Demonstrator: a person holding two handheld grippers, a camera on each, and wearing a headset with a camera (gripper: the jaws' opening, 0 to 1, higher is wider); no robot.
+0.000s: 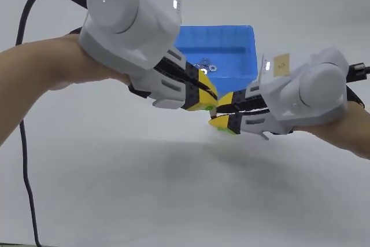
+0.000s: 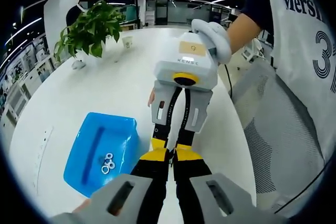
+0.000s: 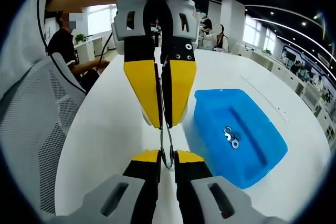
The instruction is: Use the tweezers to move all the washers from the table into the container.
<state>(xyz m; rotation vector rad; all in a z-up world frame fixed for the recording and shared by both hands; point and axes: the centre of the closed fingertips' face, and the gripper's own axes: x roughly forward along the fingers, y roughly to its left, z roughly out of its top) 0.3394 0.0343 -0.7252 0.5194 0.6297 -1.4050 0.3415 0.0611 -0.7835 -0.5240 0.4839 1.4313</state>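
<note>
left hand-held gripper [image 2: 170, 155], right hand-held gripper [image 3: 167, 157] tip to tip near container [image 1: 245, 50], both clamped on tweezers [image 3: 166, 129] | risk: tweezers dropped or skewed through mistimed release

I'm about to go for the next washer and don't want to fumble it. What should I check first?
1. Tweezers gripped: ok, the tweezers are pinched by both the left tool and the right tool.
2. Tweezers in one tool alone, ready to pick: not ok, both tools hold them.
3. Container open and near: ok, the blue container lies just beyond the tools.
4. Washers in container: ok, a few washers lie on its floor.
5. Next washer found on the table: cannot tell.
</note>
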